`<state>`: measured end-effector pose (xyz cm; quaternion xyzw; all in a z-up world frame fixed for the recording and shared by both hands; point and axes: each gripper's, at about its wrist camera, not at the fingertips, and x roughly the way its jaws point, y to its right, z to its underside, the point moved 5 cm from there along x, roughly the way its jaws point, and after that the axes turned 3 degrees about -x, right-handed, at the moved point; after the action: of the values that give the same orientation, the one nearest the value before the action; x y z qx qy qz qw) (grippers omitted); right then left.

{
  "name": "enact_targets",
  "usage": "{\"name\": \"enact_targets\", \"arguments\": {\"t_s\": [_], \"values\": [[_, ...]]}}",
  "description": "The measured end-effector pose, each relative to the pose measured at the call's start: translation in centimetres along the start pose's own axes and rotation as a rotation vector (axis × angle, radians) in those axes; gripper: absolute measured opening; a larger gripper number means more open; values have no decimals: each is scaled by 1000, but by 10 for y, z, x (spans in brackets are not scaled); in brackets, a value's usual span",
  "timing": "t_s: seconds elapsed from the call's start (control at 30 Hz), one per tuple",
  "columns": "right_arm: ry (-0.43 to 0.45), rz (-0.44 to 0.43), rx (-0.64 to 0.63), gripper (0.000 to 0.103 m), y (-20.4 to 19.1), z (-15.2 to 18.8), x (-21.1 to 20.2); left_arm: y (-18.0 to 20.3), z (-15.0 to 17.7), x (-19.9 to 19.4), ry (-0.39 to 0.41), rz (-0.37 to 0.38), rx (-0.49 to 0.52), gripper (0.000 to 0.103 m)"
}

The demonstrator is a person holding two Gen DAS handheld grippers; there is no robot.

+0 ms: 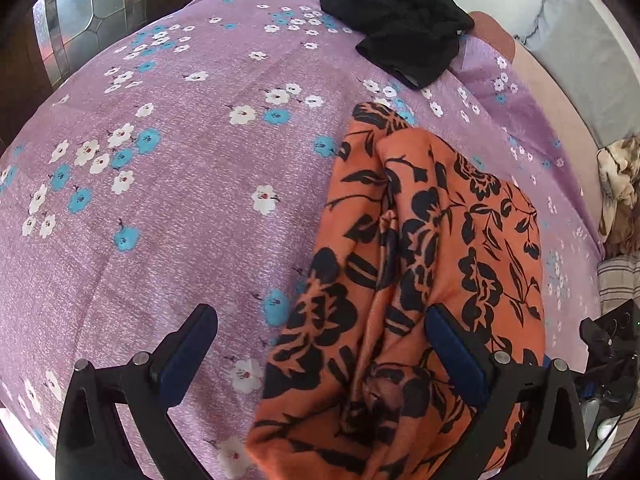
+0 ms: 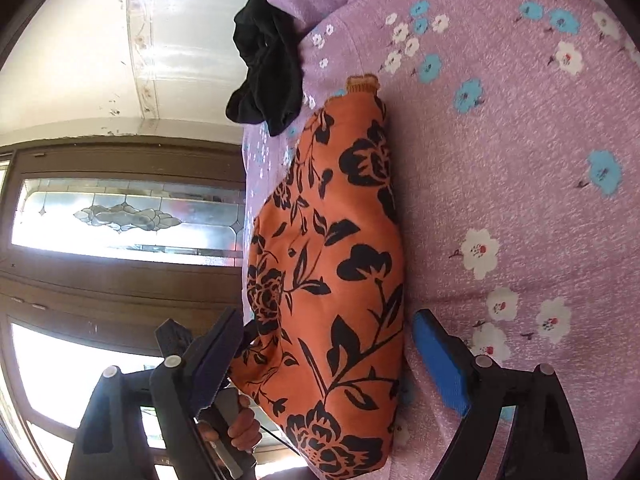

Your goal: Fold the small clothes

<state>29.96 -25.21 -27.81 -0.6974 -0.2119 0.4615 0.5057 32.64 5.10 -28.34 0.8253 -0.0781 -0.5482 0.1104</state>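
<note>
An orange garment with black flowers (image 1: pixel 420 240) lies bunched in a long folded strip on the purple floral bedsheet (image 1: pixel 180 200). My left gripper (image 1: pixel 318 318) stands open over its near end; the right finger (image 1: pixel 456 352) rests above the cloth, and the left finger (image 1: pixel 188 352) is over bare sheet. In the right wrist view the picture is rolled sideways. There the same orange garment (image 2: pixel 340 260) lies between the wide-open fingers of my right gripper (image 2: pixel 328 314), and neither pad presses on it. A hand (image 2: pixel 242 428) holds a dark handle behind the left finger.
A crumpled black garment (image 1: pixel 400 36) lies at the far edge of the bed, just beyond the orange one, and shows as the black garment (image 2: pixel 266 72) in the right wrist view. A wooden door with leaded glass (image 2: pixel 124 216) stands past the bed. Beige patterned cloth (image 1: pixel 620 184) sits off the bed's right side.
</note>
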Motion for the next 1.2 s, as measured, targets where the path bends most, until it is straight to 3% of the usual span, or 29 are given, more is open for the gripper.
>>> {"name": "enact_targets", "arguments": {"t_s": [0.37,1.2], "values": [[-55,39,-86,89,-10,10,36,29,1,-4,107,-167,148,103],[5,96,-168,84,-19,29,46,30,1,-7,131,-210,175,103]]}}
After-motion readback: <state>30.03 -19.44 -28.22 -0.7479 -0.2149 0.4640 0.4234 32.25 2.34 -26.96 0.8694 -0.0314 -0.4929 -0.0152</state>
